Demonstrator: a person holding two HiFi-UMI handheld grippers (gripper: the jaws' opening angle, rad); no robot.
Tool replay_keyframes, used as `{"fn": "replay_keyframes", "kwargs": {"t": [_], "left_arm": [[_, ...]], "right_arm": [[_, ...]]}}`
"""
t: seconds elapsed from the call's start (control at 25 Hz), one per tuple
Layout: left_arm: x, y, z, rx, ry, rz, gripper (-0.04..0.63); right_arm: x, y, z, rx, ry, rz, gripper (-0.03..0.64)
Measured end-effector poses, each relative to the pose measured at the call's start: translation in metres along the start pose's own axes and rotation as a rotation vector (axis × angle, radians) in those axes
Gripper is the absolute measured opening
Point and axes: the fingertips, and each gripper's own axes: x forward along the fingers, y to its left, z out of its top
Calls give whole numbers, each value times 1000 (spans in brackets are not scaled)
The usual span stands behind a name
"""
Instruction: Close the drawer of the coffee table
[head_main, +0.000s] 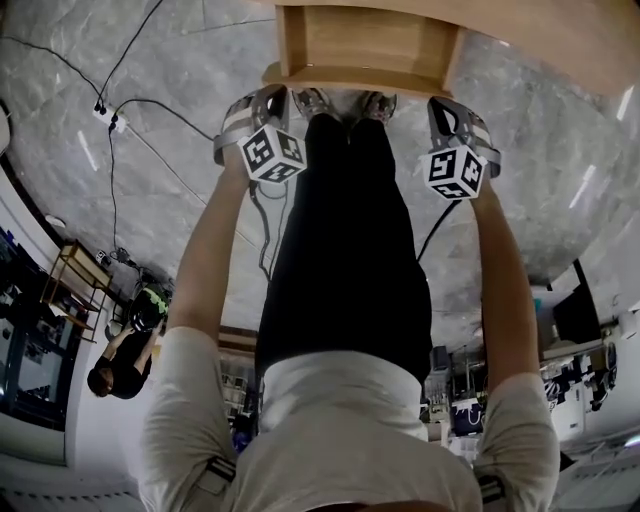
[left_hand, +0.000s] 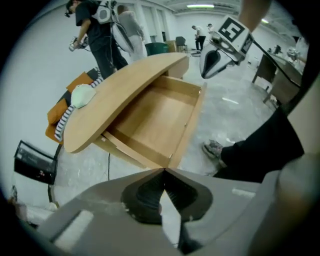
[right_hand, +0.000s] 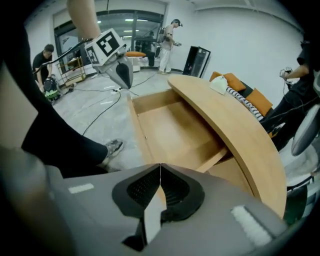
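Two tongs, the left tongs (left_hand: 164, 171) and the right tongs (right_hand: 160, 166), each with jaws pressed together on nothing, hang near the two front corners of the drawer (head_main: 365, 45). The drawer stands pulled out from under the oval wooden surface (left_hand: 115, 95), toward the person's shoes (head_main: 312, 100). Only its bare wooden bottom shows inside.

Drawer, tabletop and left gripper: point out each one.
drawer (left_hand: 155, 117), left gripper view, its bare wooden floor.
tabletop (right_hand: 235, 125), right gripper view, its curved top surface.
left gripper (left_hand: 164, 172), left gripper view, where fingertips meet.
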Motion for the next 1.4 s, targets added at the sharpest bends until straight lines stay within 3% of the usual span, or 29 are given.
{"fn": "replay_keyframes", "kwargs": {"t": [0.04,0.12,0.32,0.56,0.8,1.08,1.4], "left_arm": [[3,-2,-6,29,24,-14,21],[6,-7,-13,70,55,-43,37],[13,-11,-19,144,88,-72,121],[30,-8,-25,237,127,-57,130],[38,-7,-26,244,149,-31,123],[39,-9,-25,279,154,-42,106],[20,0,-17,268,153,-21,106]], "right_arm": [[2,1,-5,-22,16,9,15],[5,4,-14,-61,49,28,94],[10,4,-33,-133,119,37,129],[23,2,-53,-211,211,46,130],[32,-1,-64,-251,259,41,117],[33,-3,-65,-315,250,37,83],[16,-10,-55,-349,224,58,80]]}}
